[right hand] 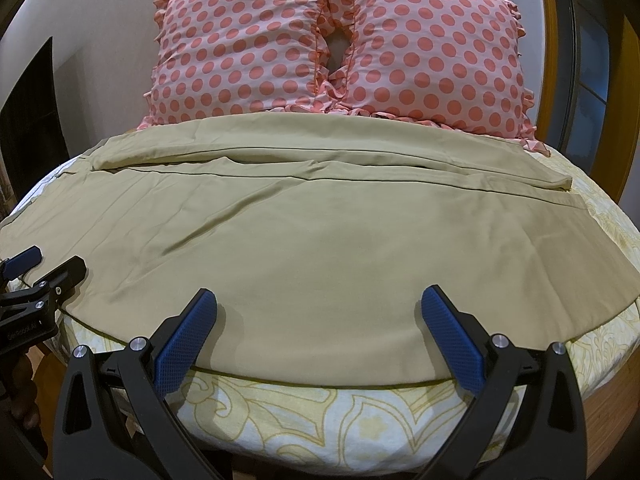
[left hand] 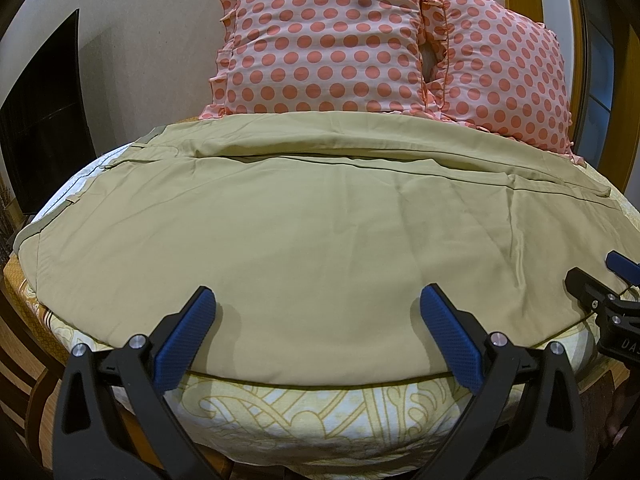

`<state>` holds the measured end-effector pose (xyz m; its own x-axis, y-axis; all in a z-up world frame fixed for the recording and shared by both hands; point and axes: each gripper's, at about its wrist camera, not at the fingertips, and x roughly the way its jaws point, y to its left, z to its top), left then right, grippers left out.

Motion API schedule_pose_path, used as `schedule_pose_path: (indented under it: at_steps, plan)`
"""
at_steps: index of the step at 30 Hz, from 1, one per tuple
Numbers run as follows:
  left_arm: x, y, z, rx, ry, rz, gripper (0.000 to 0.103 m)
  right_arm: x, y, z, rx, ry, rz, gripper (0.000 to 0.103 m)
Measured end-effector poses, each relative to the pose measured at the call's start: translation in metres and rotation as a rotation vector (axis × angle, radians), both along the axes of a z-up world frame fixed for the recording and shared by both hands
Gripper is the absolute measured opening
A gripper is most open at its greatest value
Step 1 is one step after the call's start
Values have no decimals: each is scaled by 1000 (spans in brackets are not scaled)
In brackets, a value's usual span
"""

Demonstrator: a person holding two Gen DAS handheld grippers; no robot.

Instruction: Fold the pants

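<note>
Khaki pants (left hand: 320, 216) lie spread flat across the bed, waistband to the left, legs running right; they also show in the right wrist view (right hand: 320, 240). My left gripper (left hand: 318, 300) is open, its blue pads above the near edge of the pants, holding nothing. My right gripper (right hand: 318, 300) is open too, over the near edge further right. The right gripper shows at the right edge of the left wrist view (left hand: 600, 280). The left gripper shows at the left edge of the right wrist view (right hand: 44, 268).
Two pink polka-dot pillows (left hand: 328, 40) (right hand: 436, 52) stand against the wall behind the pants. The bed has a yellow patterned sheet (left hand: 312, 412) (right hand: 320, 412). A dark panel (left hand: 44, 120) stands at the left. A wooden frame (right hand: 552, 20) is at the right.
</note>
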<state>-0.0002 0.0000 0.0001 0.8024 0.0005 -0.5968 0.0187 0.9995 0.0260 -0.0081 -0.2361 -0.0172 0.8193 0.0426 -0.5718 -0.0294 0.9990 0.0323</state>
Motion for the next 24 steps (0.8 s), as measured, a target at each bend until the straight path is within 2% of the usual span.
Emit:
schedule_pose_path:
  at_steps: [11, 16, 20, 22, 24]
  plan:
    - [0, 0, 3, 0, 5, -20, 101, -3, -2, -1, -2, -33, 11, 102]
    - [9, 7, 10, -7, 21, -24, 101, 18, -18, 17, 12, 45, 62, 102]
    - [22, 23, 35, -8, -41, 40, 101, 69, -68, 69, 29, -16, -79, 102]
    - [30, 29, 43, -3, -67, 83, 101, 107, -95, 84, 53, -3, -168, 102]
    - [42, 36, 48, 1, -71, 119, 101, 160, -133, 87, 96, 50, -289, 102]
